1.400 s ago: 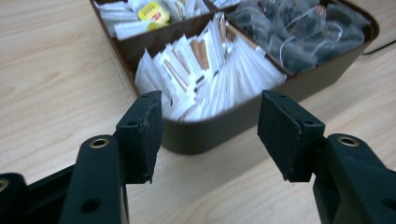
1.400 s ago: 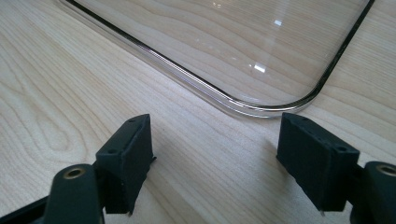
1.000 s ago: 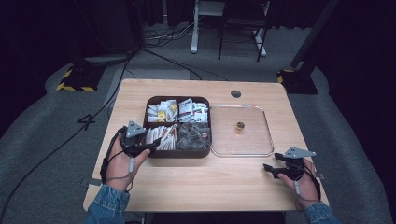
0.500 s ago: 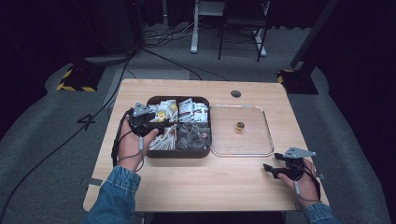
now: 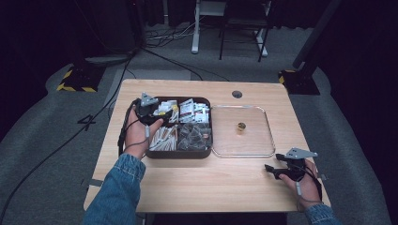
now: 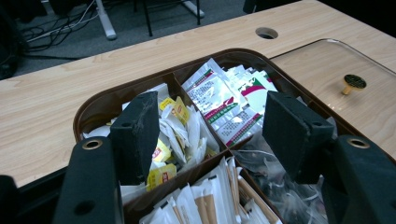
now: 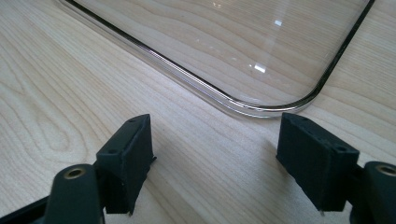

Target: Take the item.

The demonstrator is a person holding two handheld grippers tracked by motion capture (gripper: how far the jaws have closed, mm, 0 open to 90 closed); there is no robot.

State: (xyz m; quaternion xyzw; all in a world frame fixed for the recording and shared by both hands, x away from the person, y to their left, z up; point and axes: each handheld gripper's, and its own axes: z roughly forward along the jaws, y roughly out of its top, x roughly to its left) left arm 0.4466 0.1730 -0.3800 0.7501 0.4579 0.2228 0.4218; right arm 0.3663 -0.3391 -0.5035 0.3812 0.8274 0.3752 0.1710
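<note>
The left gripper (image 5: pixel 158 116) hovers over the far left compartment of the brown tray (image 5: pixel 177 154), its jaws wide apart, having just opened a little more, with nothing between them; below lie the yellow-tagged tea bags (image 6: pixel 175 126). The right gripper (image 5: pixel 274 171) rests open on the table (image 5: pixel 211 187) near the clear lid (image 5: pixel 242 151), whose small knob (image 5: pixel 241 126) stands upright

Your left tool (image 5: pixel 157 114) reaches forward on an outstretched, denim-sleeved arm, its jaws set wide apart with nothing pressed between the pads; they have just been opening a little further. Your right tool (image 5: pixel 271 169) sits low by your right hand (image 5: pixel 305 180), pointing left, jaws also wide open and empty.
</note>
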